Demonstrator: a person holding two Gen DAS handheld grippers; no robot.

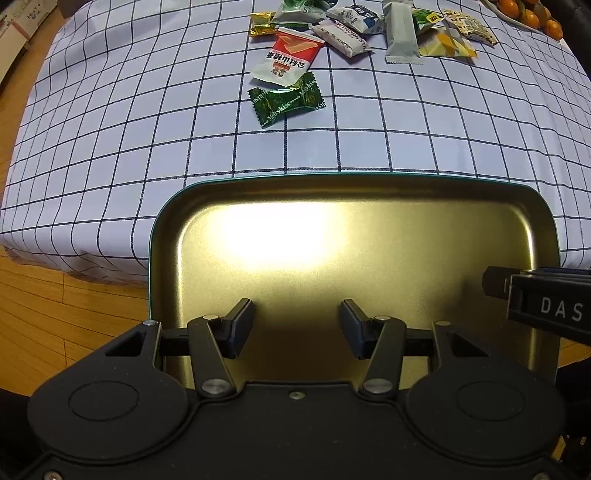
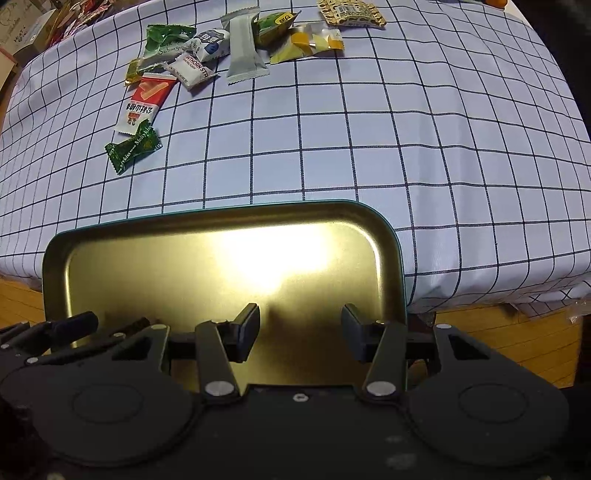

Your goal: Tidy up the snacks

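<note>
An empty gold tin tray with a teal rim [image 1: 354,236] [image 2: 221,273] lies at the near edge of the table. My left gripper [image 1: 297,325] is open, low over the tray's near side. My right gripper [image 2: 300,328] is open too, over the tray's near right part; its body shows at the right edge of the left wrist view [image 1: 543,306]. Several wrapped snacks lie scattered at the far side: a green Melykiss candy [image 1: 286,98] [image 2: 133,147], a red and white packet [image 1: 288,55] [image 2: 144,103], a grey bar [image 1: 400,31] [image 2: 243,48] and a yellow packet [image 2: 306,42].
A light blue checked tablecloth [image 1: 147,129] [image 2: 406,147] covers the table. A plate of oranges [image 1: 528,14] stands at the far right corner. Wooden floor [image 1: 44,314] shows below the table's near edge. Cardboard boxes [image 2: 22,33] stand at far left.
</note>
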